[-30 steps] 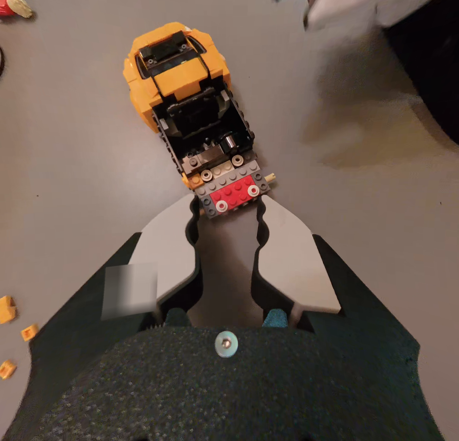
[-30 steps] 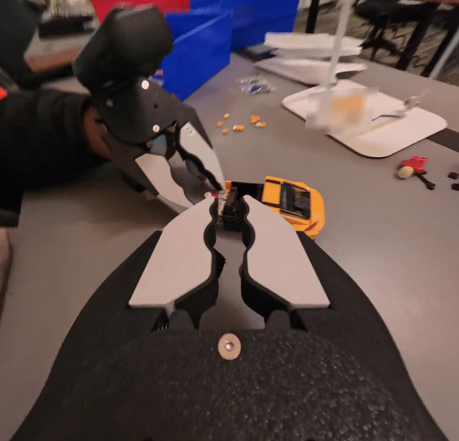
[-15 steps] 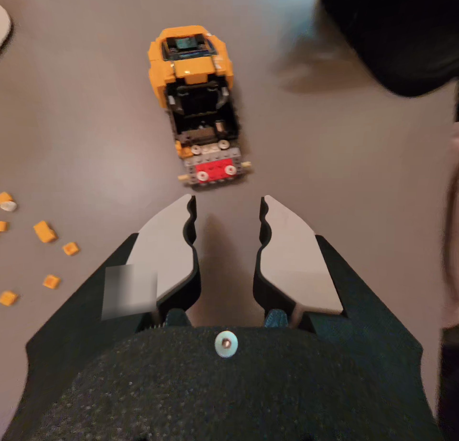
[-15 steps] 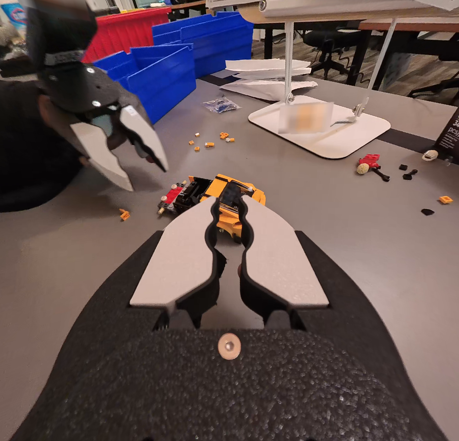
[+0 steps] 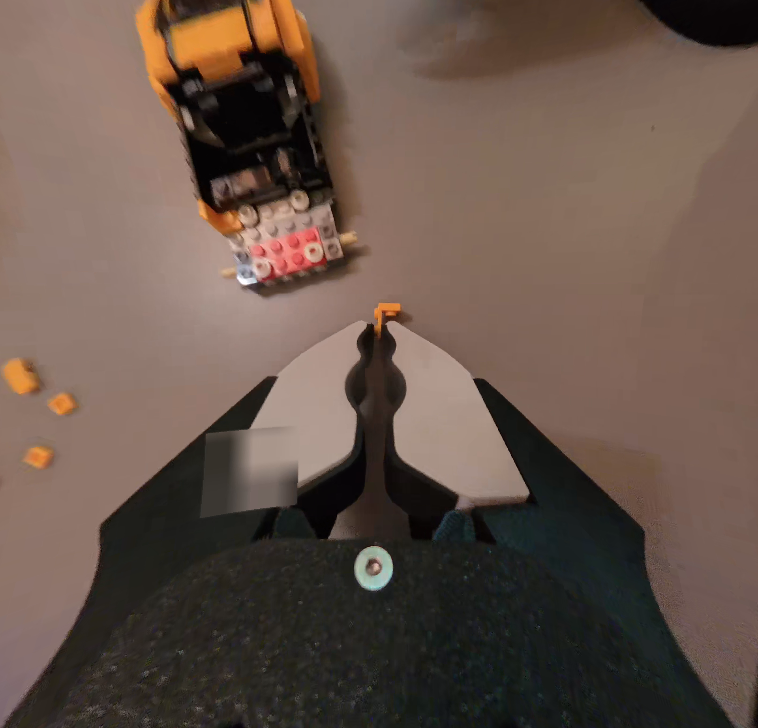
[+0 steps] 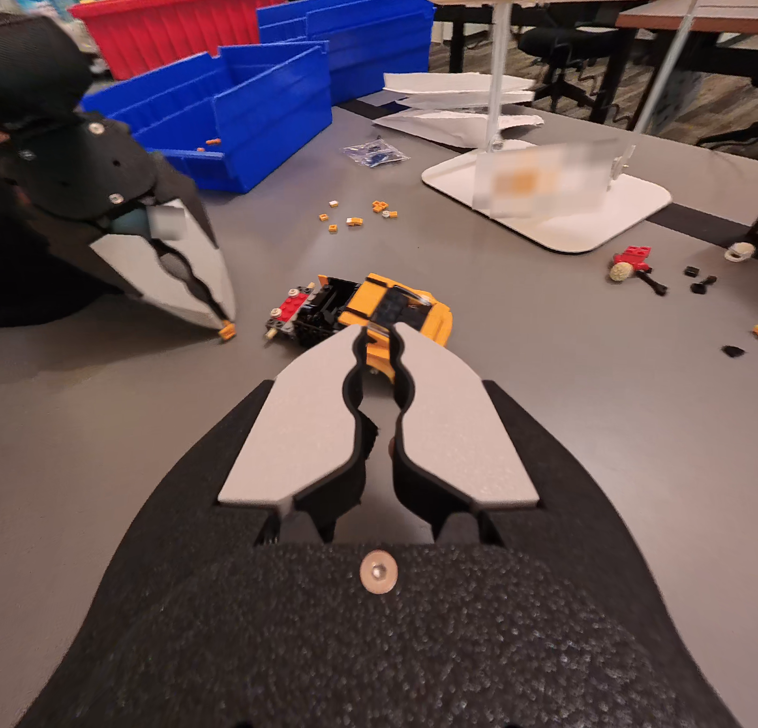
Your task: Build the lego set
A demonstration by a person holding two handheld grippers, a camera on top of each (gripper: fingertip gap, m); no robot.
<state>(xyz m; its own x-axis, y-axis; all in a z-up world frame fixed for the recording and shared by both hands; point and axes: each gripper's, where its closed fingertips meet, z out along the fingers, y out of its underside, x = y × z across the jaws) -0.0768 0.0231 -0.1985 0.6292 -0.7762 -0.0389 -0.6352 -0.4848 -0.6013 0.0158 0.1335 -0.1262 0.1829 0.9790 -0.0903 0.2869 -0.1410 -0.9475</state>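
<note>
Left claw (image 5: 379,326): pinched shut on small orange bracket brick (image 5: 385,312), low over grey counter (image 5: 574,257), just beside the car's red-studded end.
Right claw (image 6: 377,332): narrow gap, tips at toy brick car (image 6: 369,310); whether pads press it, cannot tell.
Surroundings: loose orange bricks (image 6: 357,216), blue bins (image 6: 254,113).
Writing: none legible.

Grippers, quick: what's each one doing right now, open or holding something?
Left gripper: shut on a small orange brick.
Right gripper: slightly open, cannot tell if it holds anything.
</note>
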